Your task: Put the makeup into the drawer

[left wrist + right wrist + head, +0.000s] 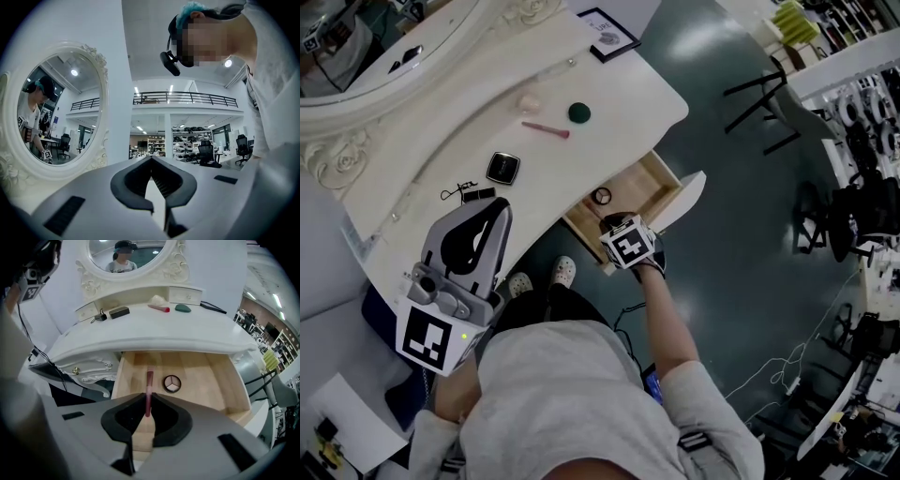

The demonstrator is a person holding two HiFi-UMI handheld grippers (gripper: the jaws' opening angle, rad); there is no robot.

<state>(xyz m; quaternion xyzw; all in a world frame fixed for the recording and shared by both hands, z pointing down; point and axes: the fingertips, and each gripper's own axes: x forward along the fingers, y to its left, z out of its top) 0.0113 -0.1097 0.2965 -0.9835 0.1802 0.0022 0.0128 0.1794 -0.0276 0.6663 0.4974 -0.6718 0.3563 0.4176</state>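
The vanity's wooden drawer (206, 380) stands open, with a round three-shade compact (172, 384) lying in it; the compact (602, 196) also shows from the head. My right gripper (149, 397) hovers over the drawer's front left, shut on a slim pink makeup stick (149, 380) that points into the drawer. On the white tabletop (609, 84) lie a black square compact (502, 167), a second pink stick (546, 129), a green sponge (579, 112) and a beige puff (528, 101). My left gripper (499, 210) is shut and empty at the table's near left edge.
An oval mirror (54, 112) in a carved white frame backs the table. A black binder clip (465, 194) lies near my left gripper. A framed card (608, 37) sits at the table's far end. A chair (769, 94) stands on the dark floor beyond.
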